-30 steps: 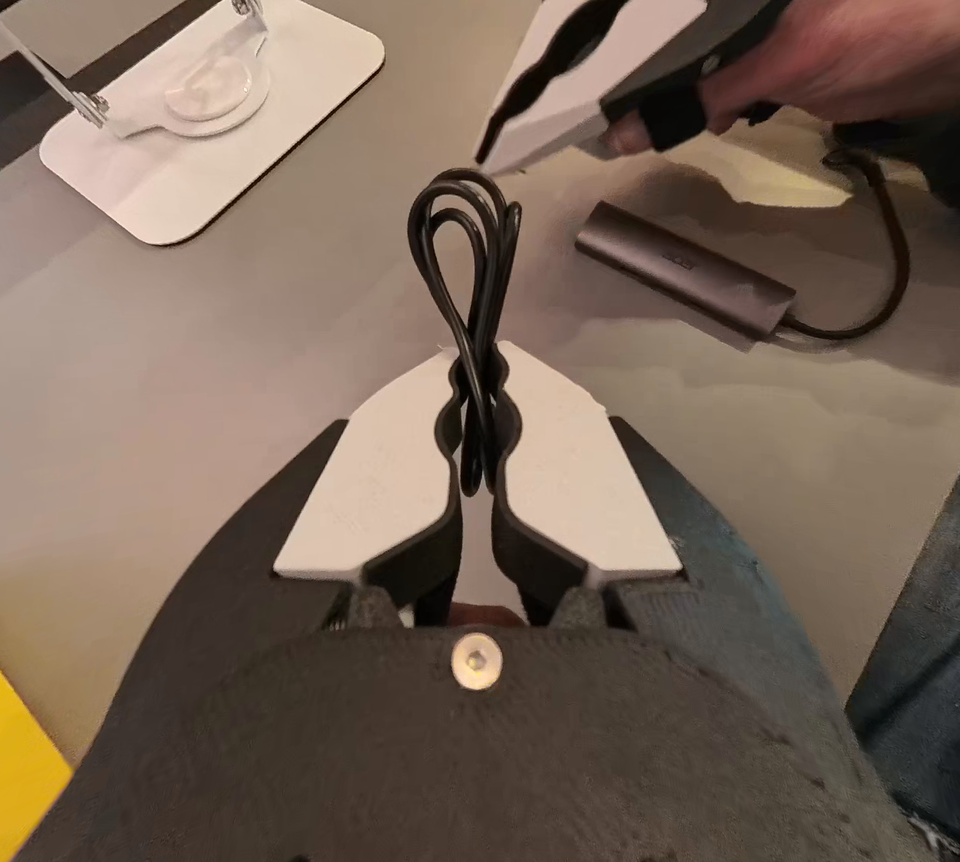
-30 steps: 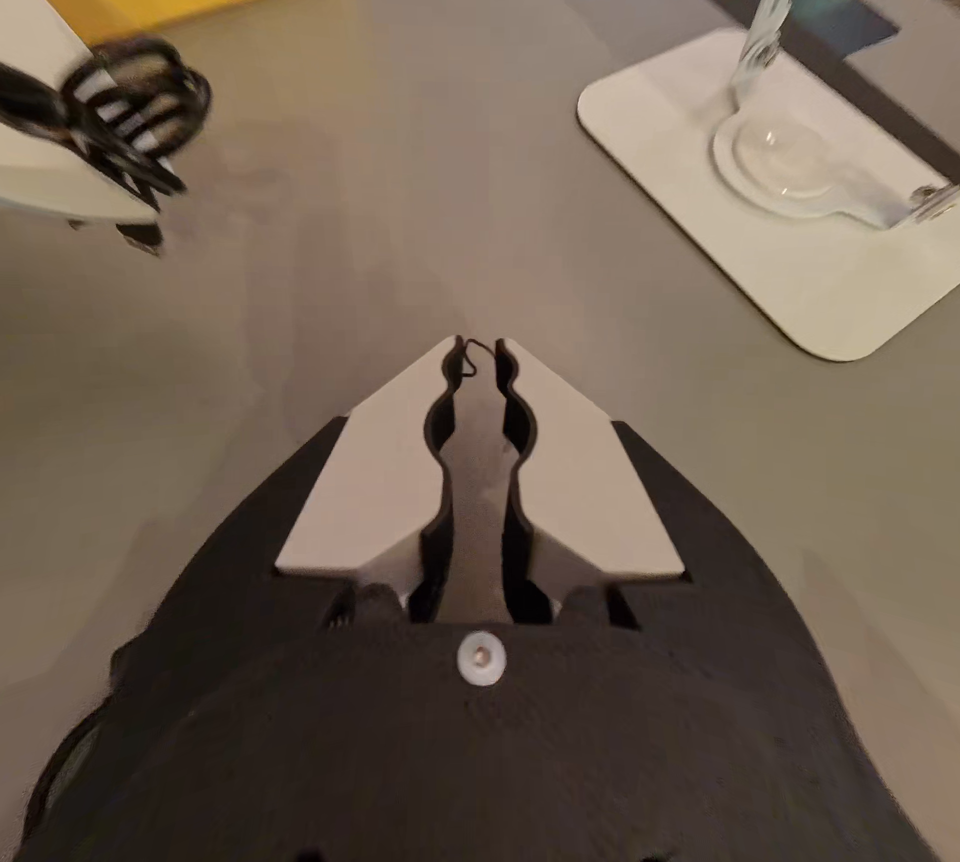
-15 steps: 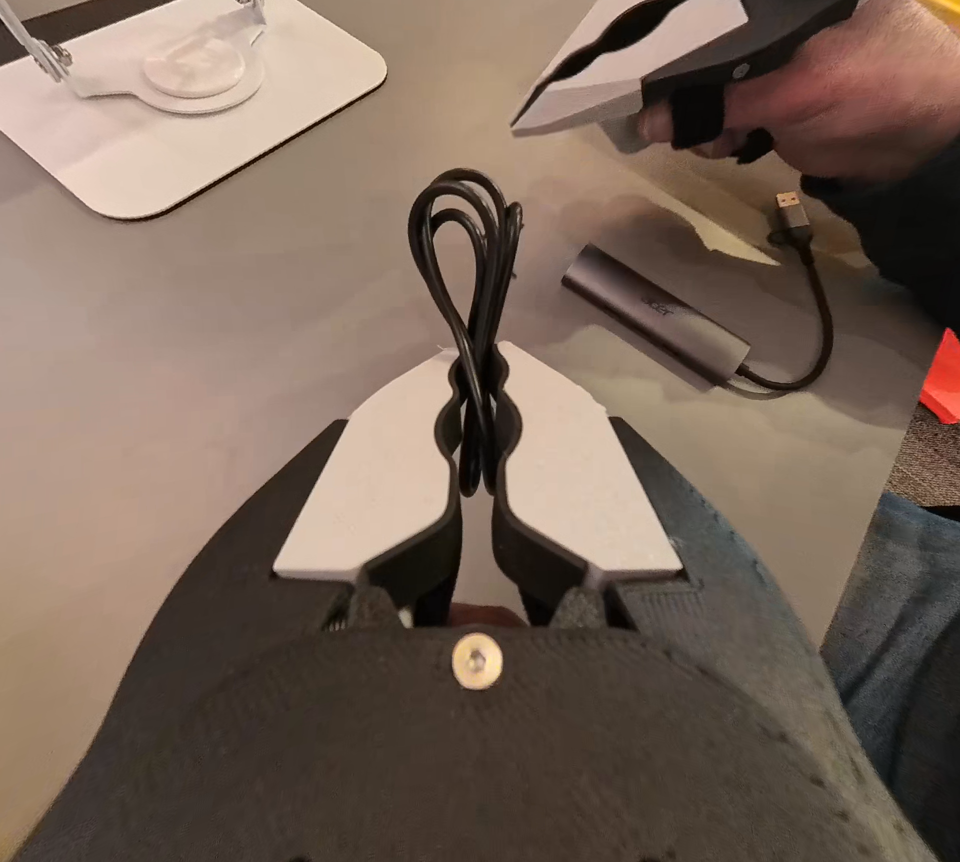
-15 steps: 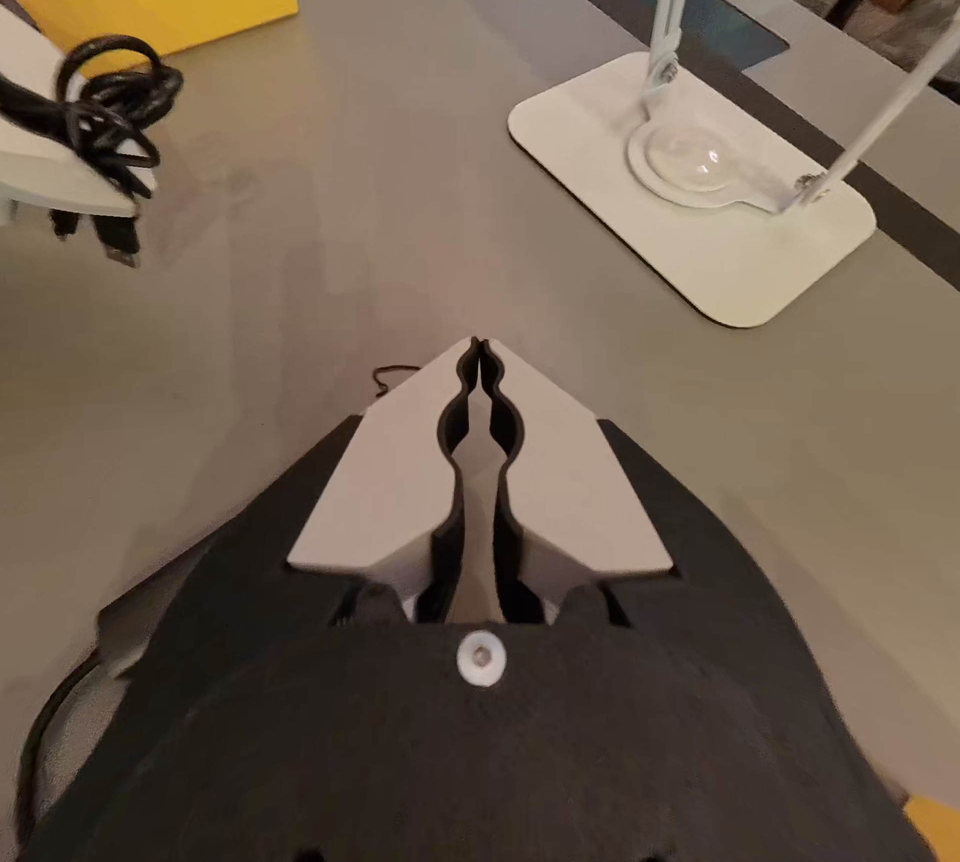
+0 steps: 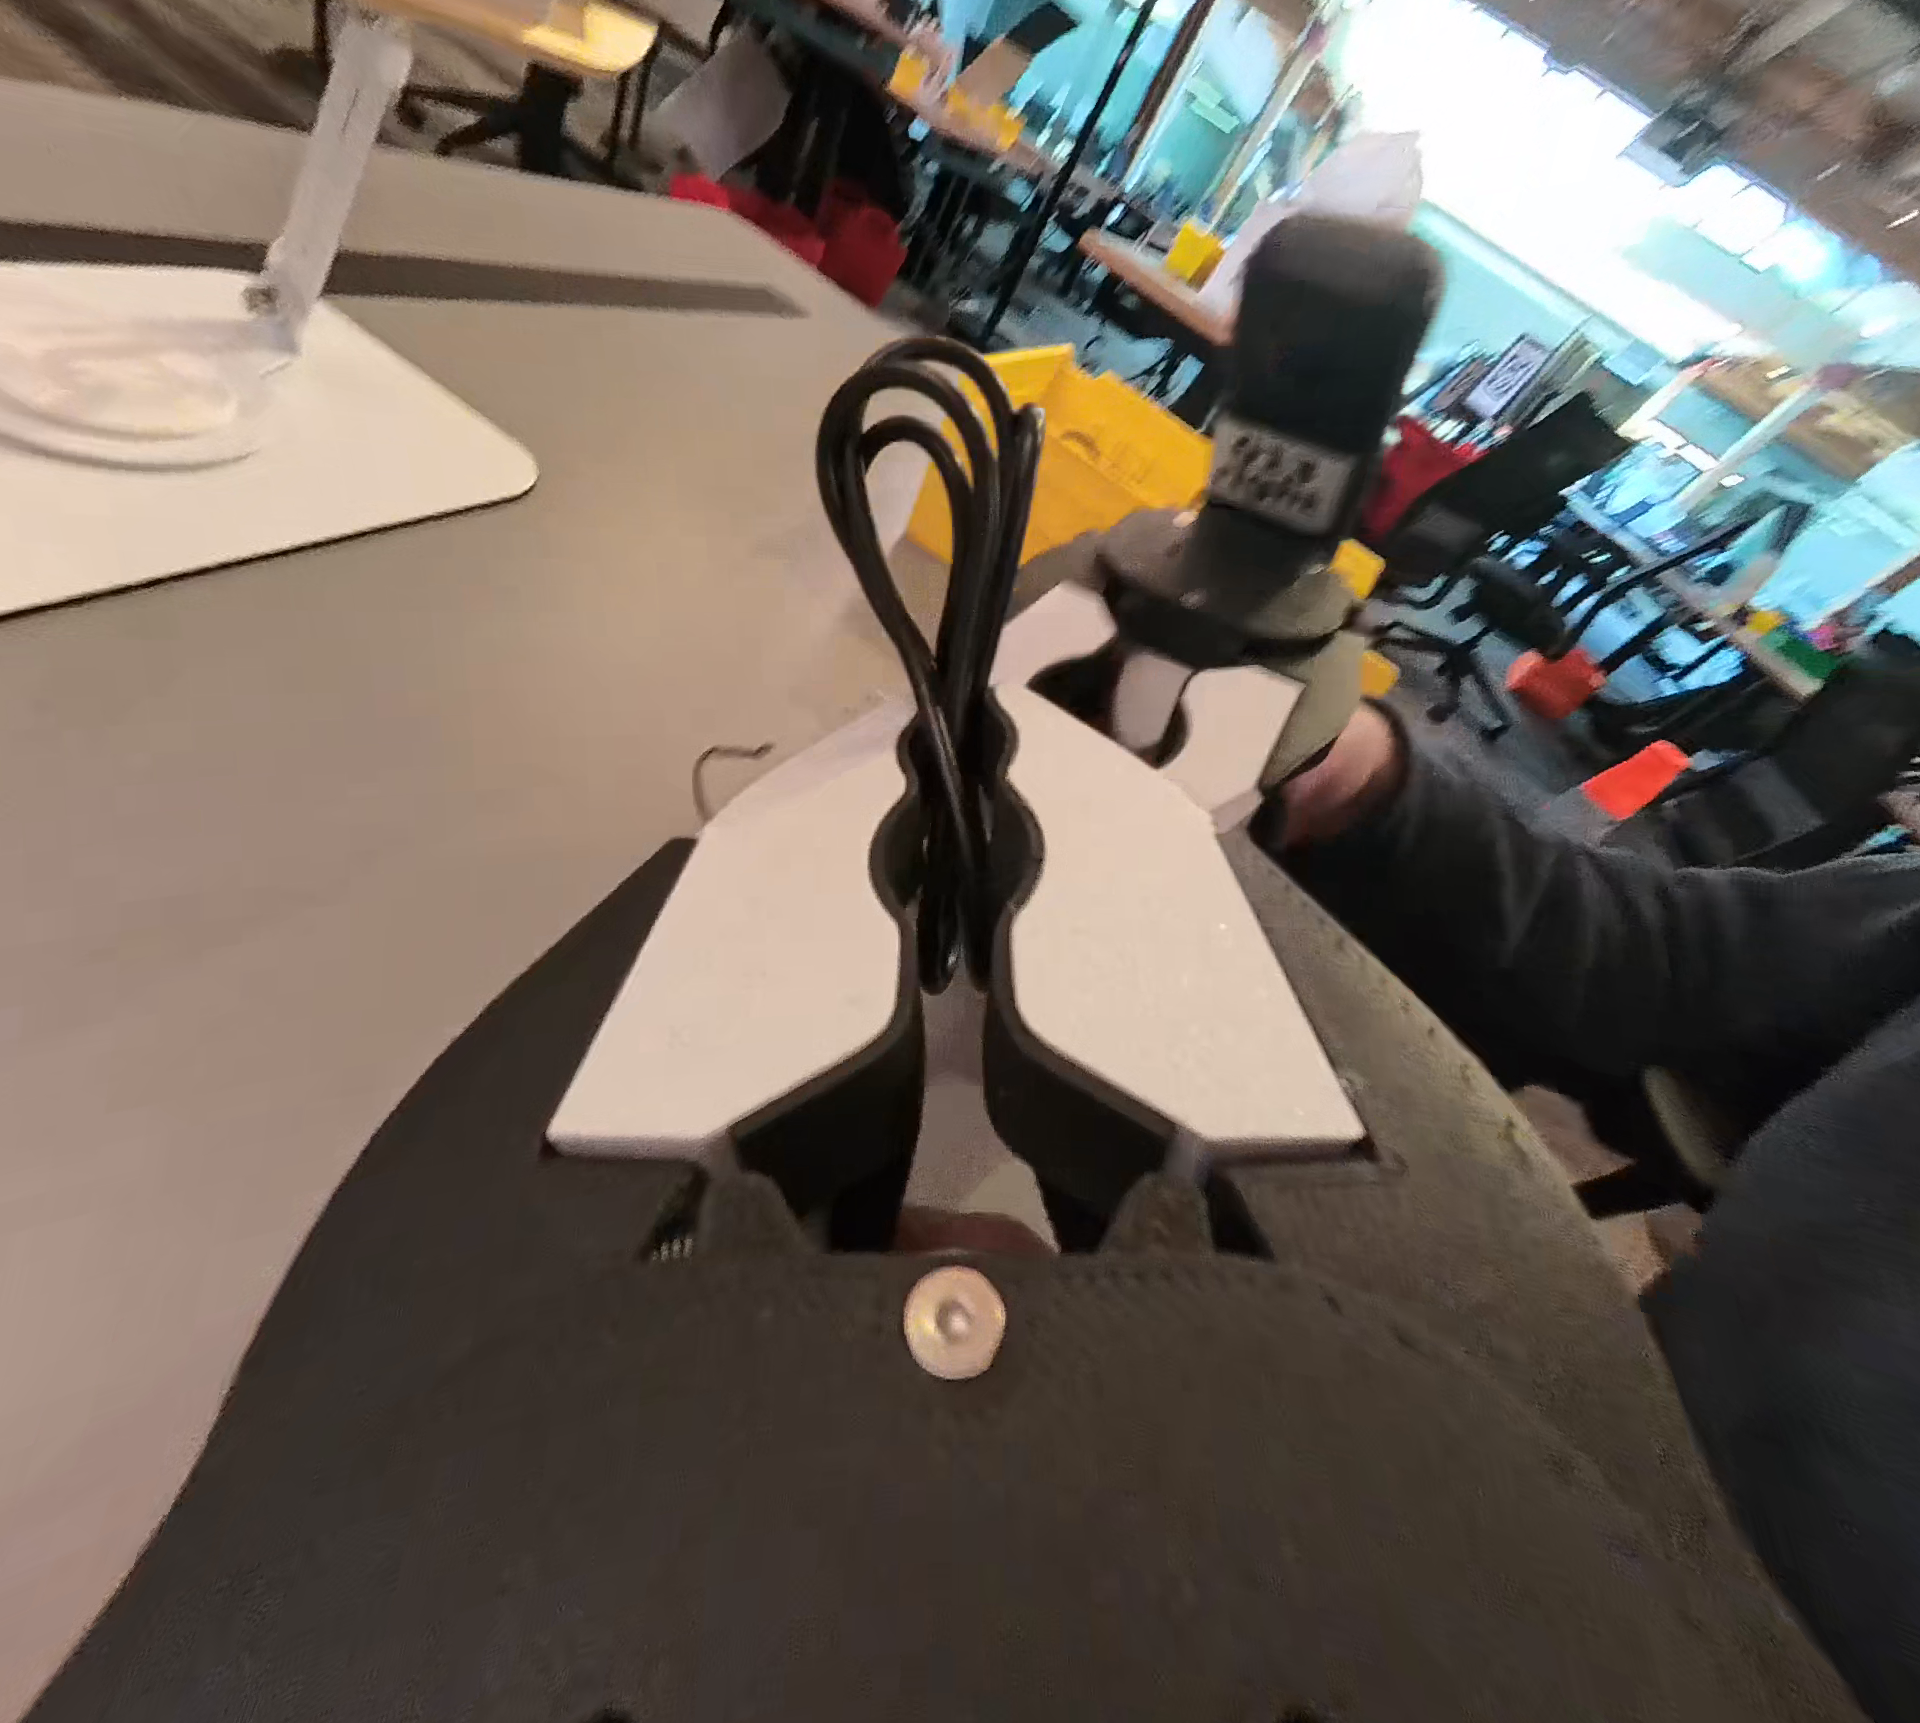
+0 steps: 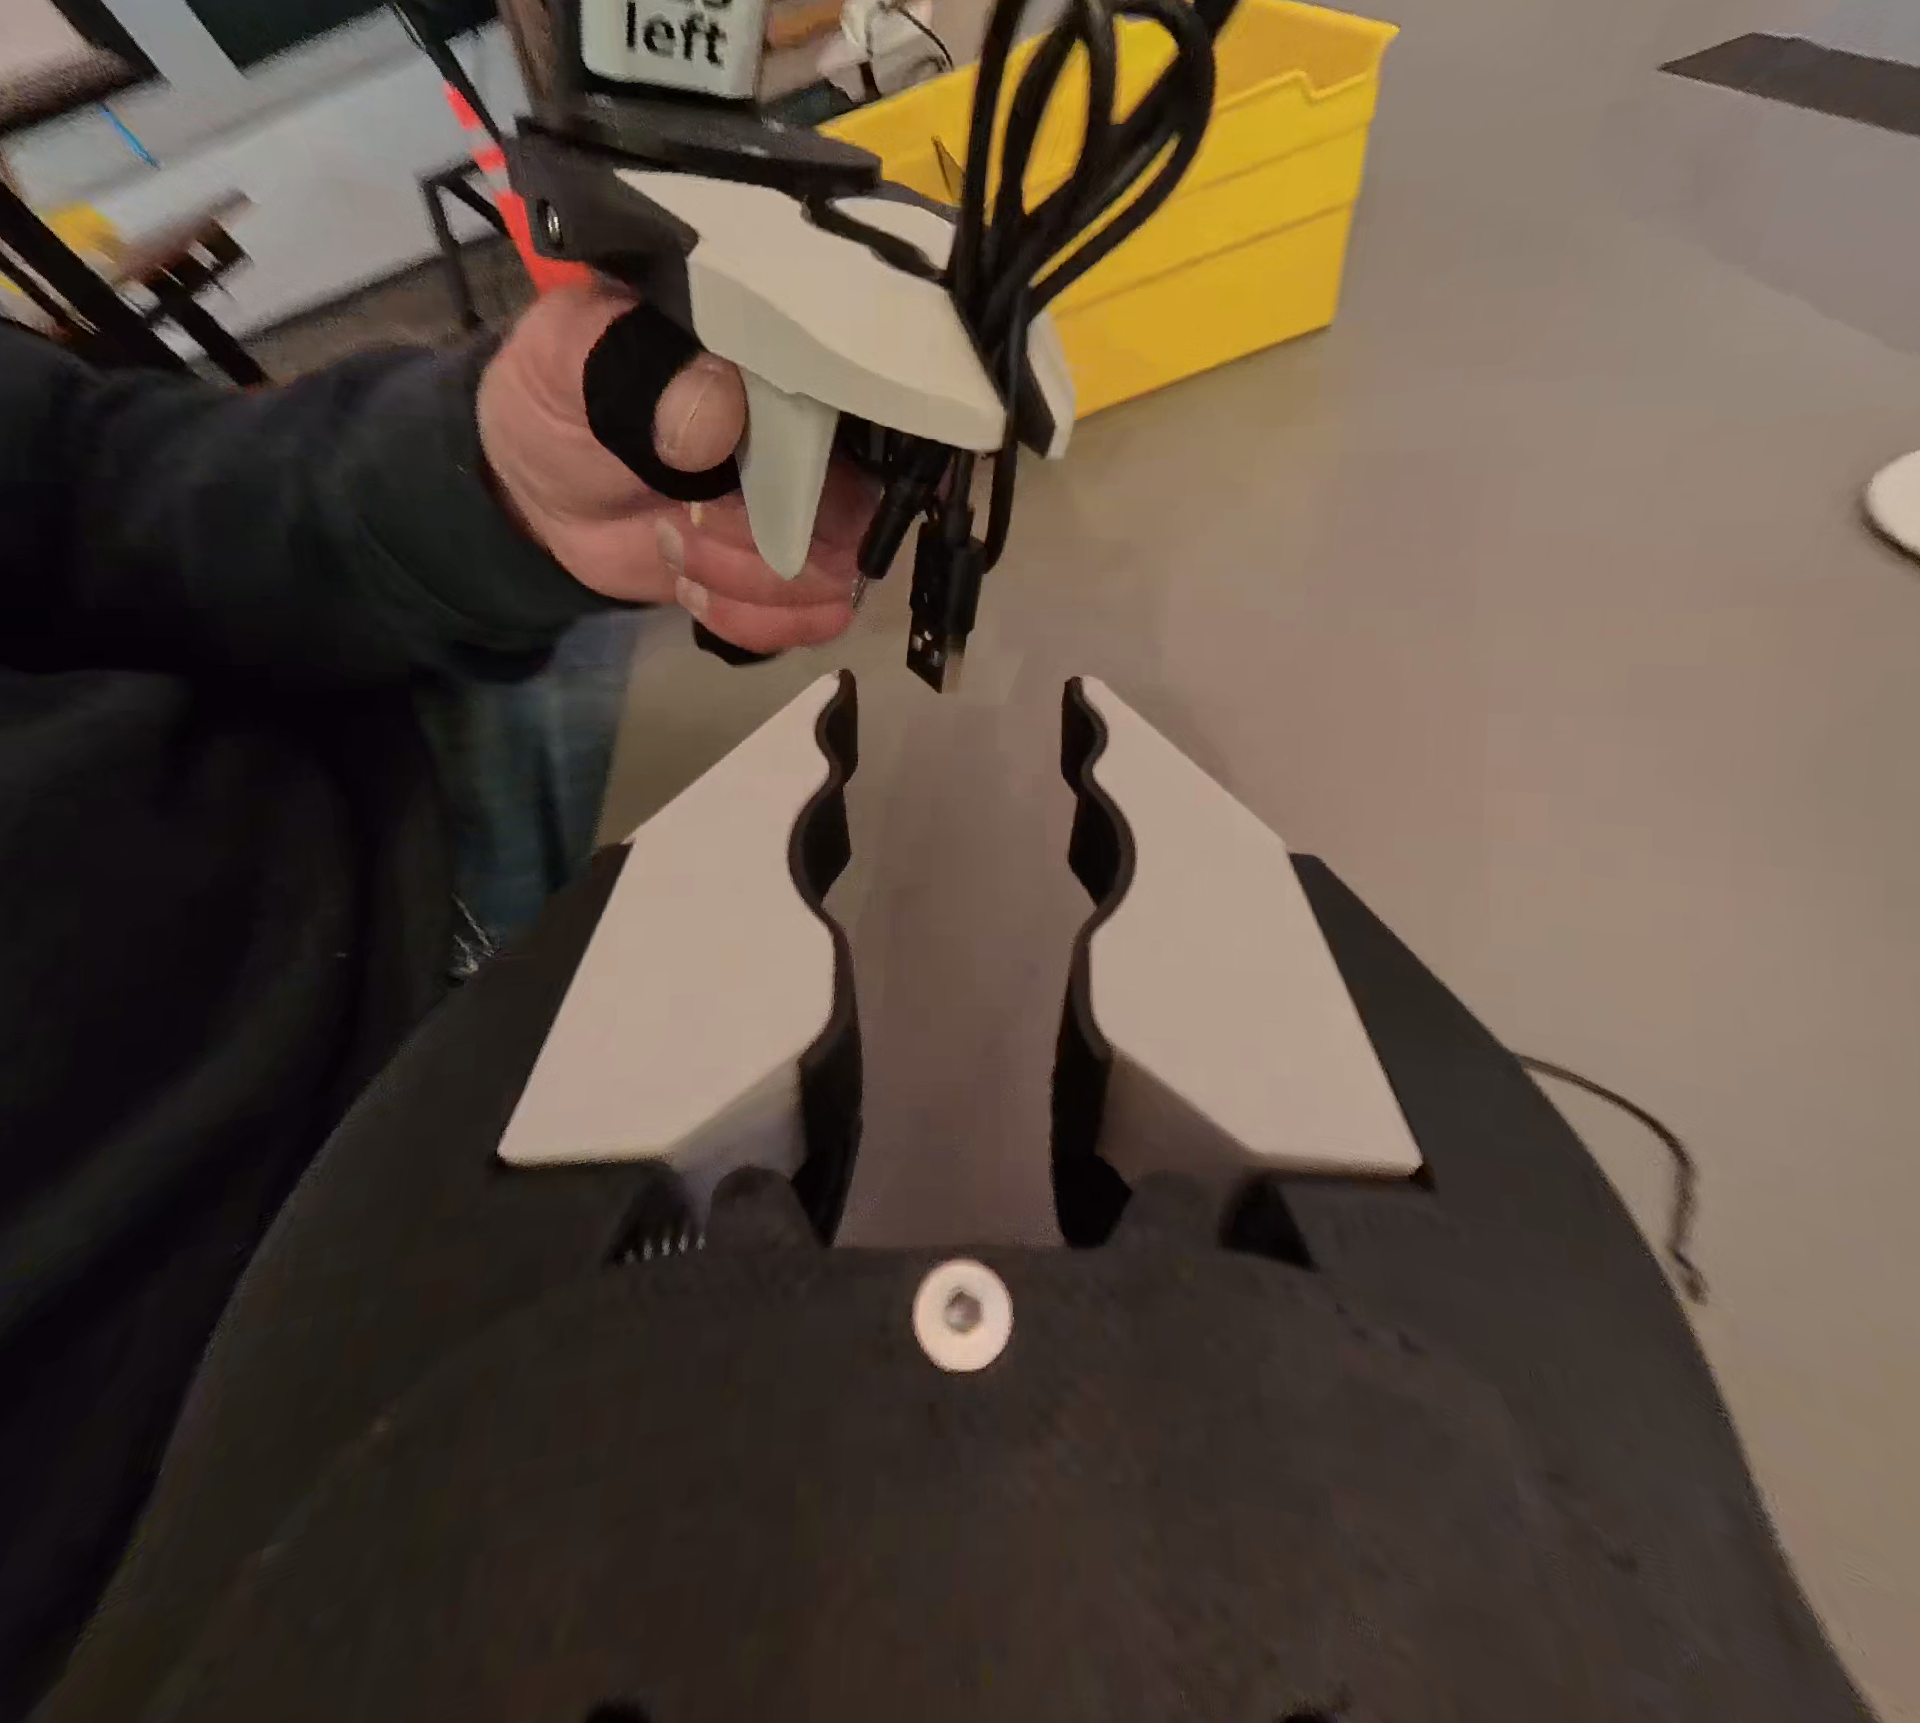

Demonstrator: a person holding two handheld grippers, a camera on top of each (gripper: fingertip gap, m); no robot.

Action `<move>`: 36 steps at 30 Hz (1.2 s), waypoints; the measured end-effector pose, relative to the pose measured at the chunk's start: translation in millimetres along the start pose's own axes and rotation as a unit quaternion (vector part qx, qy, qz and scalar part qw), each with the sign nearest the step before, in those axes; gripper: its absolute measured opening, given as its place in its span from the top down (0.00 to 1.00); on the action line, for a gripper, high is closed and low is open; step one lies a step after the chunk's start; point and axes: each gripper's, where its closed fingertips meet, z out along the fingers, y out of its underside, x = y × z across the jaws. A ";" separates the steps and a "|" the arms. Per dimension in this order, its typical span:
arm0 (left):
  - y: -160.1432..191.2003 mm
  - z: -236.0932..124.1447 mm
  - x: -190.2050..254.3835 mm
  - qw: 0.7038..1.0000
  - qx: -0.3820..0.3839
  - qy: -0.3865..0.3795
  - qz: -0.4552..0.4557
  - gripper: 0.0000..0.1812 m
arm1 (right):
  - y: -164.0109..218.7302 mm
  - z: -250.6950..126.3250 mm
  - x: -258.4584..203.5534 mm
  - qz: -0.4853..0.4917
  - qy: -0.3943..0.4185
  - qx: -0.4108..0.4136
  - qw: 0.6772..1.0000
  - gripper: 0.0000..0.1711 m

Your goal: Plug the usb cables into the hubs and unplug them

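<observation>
My left gripper (image 5: 956,717) is shut on a coiled black USB cable (image 5: 925,510), whose loops stand up above the fingertips. In the right wrist view the left gripper (image 6: 1023,395) is held in the air just ahead, with the cable bundle (image 6: 1101,63) pinched in it and a USB plug (image 6: 940,624) hanging down. My right gripper (image 6: 958,697) is open and empty, its fingertips just below that hanging plug. It also shows in the left wrist view (image 5: 1174,728), close behind the left fingers. No hub is in view.
A yellow bin (image 6: 1247,219) stands on the grey table (image 6: 1558,634) behind the grippers, also in the left wrist view (image 5: 1081,458). A white lamp base (image 5: 260,468) sits at the left. A thin loose wire (image 6: 1631,1143) lies on the table. Office desks and chairs are beyond. About 5 cm separates my left fingertips from my right.
My right gripper has opened and swung round to face the left gripper. The left gripper has tilted up with the cable still in it. The hub has left both views.
</observation>
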 end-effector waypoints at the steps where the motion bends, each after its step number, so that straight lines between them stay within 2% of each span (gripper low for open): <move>1: -4.4 -0.2 5.9 1.000 0.015 0.015 0.003 0.96 | -2.1 2.8 -3.8 0.014 -0.015 0.014 1.000 0.80; 3: -9.4 0.0 15.4 0.999 0.030 0.032 0.017 0.97 | -7.1 5.2 -9.7 0.030 -0.040 0.039 0.998 0.84; 5: -9.9 1.3 20.1 0.998 0.030 0.036 0.033 0.97 | -16.0 1.6 -11.4 0.033 -0.051 0.073 0.995 0.95; 7: -13.6 -0.2 19.0 0.998 0.040 0.036 0.032 0.96 | -22.3 -3.5 -14.6 0.041 -0.068 0.094 0.992 0.99; 12: -12.3 -3.9 13.6 0.997 0.037 0.021 0.059 0.96 | -24.6 -11.4 -13.7 0.042 -0.068 0.093 0.993 0.99; 17: -2.6 -7.4 4.8 0.993 -0.006 -0.014 0.113 0.93 | -22.4 -21.6 -5.1 0.035 -0.044 0.059 0.997 0.99; 24: 4.2 -18.3 -11.8 0.983 -0.055 -0.068 0.164 0.96 | -33.6 -45.2 5.4 0.033 -0.024 0.059 0.997 0.99; 30: 21.0 -23.8 -45.8 0.968 -0.121 -0.155 0.157 0.96 | -54.3 -67.5 12.4 0.038 -0.006 0.099 0.994 0.99; 36: 48.1 -32.5 -79.4 0.931 -0.214 -0.239 0.177 0.96 | -80.6 -105.6 30.7 0.049 0.054 0.178 0.981 0.99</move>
